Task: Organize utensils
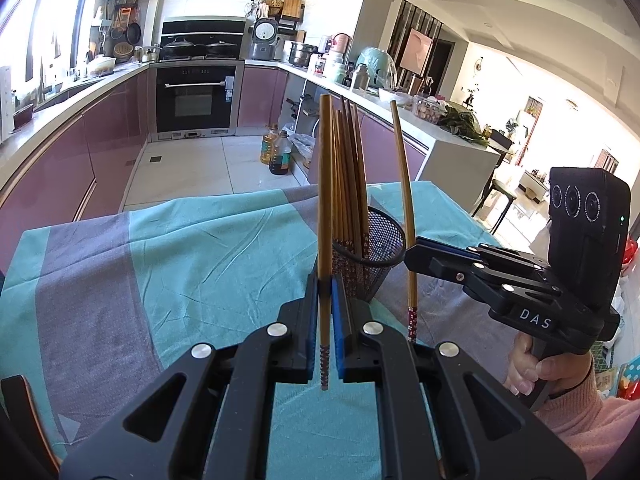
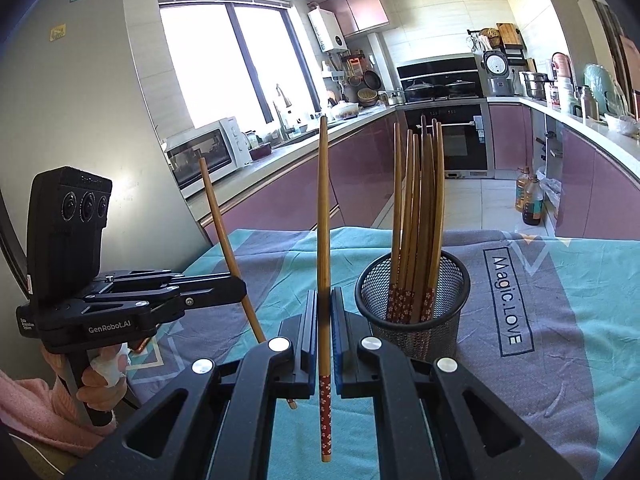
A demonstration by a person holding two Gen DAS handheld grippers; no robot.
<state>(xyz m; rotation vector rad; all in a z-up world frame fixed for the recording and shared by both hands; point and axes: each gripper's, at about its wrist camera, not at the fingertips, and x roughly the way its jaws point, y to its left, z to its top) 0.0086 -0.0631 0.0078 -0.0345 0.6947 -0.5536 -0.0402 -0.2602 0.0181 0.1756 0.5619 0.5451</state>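
Where my left wrist view looks along its fingers, the left hand-held gripper [image 1: 325, 300] is clamped shut on one chopstick [image 1: 325, 200], held near its patterned lower end and standing nearly upright. Just beyond and slightly right of it stands the mesh cup [image 1: 380, 256], already holding a bundle of chopsticks [image 1: 350, 184]. Farther right, my right hand-held gripper [image 1: 416, 250] pinches a second chopstick [image 1: 402, 184], close beside the cup's rim.

From the right wrist view, the right hand-held gripper [image 2: 325, 312] is likewise closed on its chopstick [image 2: 323, 240], patterned end hanging below the pads. Ahead and to the right sits the mesh cup [image 2: 414, 308] on the cloth-covered desk [image 2: 560, 320]; to the left, the left hand-held gripper [image 2: 240, 288] holds its tilted chopstick [image 2: 224, 232].

Judged progress: most chopsticks are stowed; these two remain to be dropped in. No loose utensil shows on the cloth.
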